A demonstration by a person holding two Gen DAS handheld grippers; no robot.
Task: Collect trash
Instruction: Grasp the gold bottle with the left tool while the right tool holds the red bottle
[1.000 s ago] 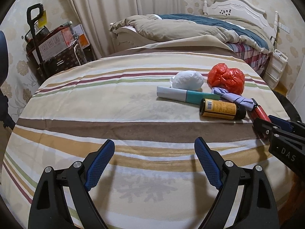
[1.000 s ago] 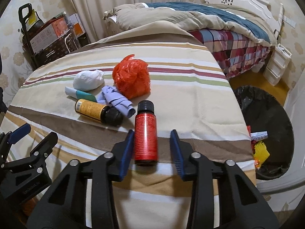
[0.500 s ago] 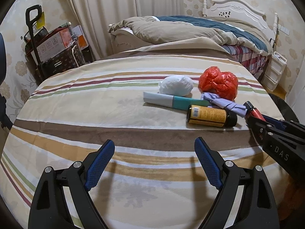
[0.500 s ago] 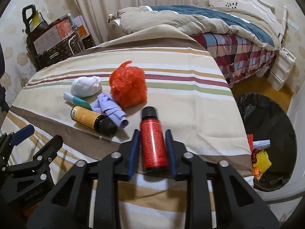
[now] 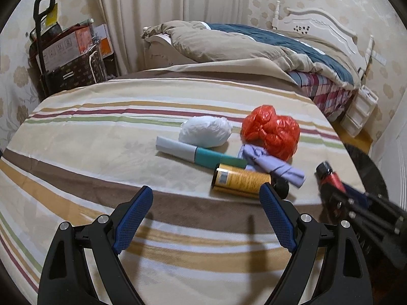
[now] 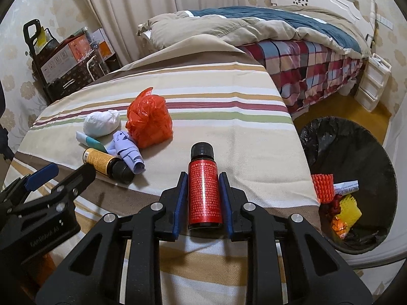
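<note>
My right gripper (image 6: 203, 178) is shut on a red bottle (image 6: 204, 198) with a black cap, its pads pressed on both sides; the same bottle (image 5: 330, 178) shows at the right of the left wrist view. My left gripper (image 5: 206, 198) stands open over the striped cloth with nothing between its fingers. Just beyond its right finger lies a yellow bottle (image 5: 240, 181) on its side. Behind that lie a white and teal tube (image 5: 193, 152), a white crumpled bag (image 5: 205, 132), an orange bag (image 5: 271, 131) and a lilac wad of paper (image 5: 272, 165).
A bin with a black liner (image 6: 356, 152) stands on the floor to the right of the table (image 6: 241, 132), holding orange and yellow scraps. A bed (image 6: 292, 38) lies behind. Boxes and a trolley (image 5: 63, 58) stand at the back left.
The right gripper closed on the red bottle and has shifted with it. The left gripper, still open, has moved closer to the yellow bottle.
</note>
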